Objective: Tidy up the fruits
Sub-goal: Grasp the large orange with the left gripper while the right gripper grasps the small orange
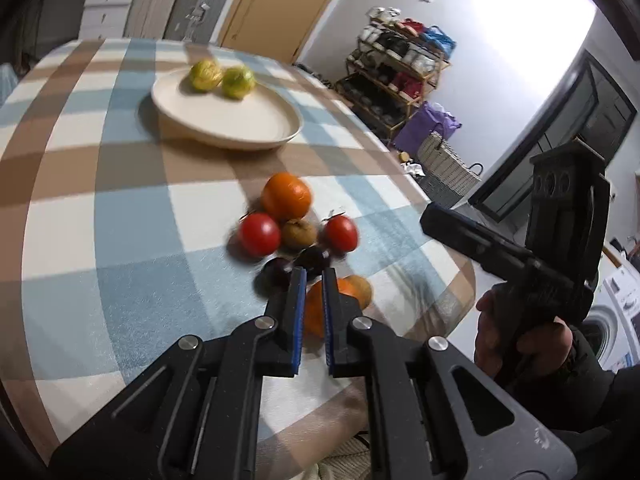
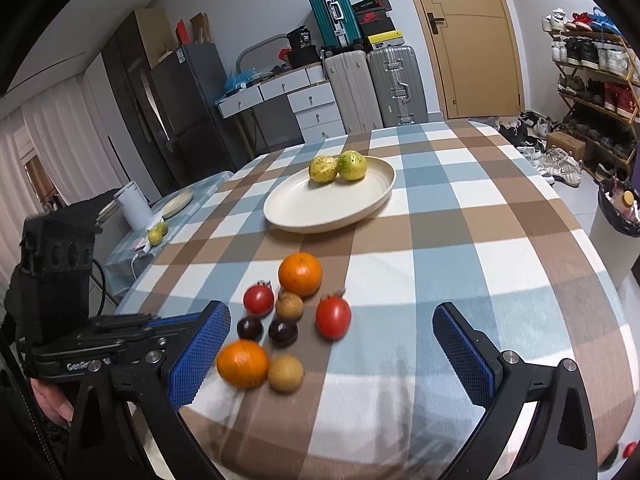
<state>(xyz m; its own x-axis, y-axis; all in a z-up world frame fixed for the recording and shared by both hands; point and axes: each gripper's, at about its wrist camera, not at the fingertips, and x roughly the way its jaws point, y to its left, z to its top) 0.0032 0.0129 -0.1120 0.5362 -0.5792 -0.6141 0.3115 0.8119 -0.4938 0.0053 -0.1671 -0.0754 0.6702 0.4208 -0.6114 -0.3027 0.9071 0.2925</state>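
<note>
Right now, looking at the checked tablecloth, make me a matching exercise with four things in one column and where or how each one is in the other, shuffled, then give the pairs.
Things
1. two yellow-green round fruits
2. round orange nearest the white plate
3. left tongs
4. right tongs

States
A. fingers wide apart, empty
B. on the tablecloth, at the far end of the loose fruit cluster
C. fingers nearly together, holding nothing
D. resting on the round white plate

Pairs: 1-D, 2-B, 3-C, 4-A
</note>
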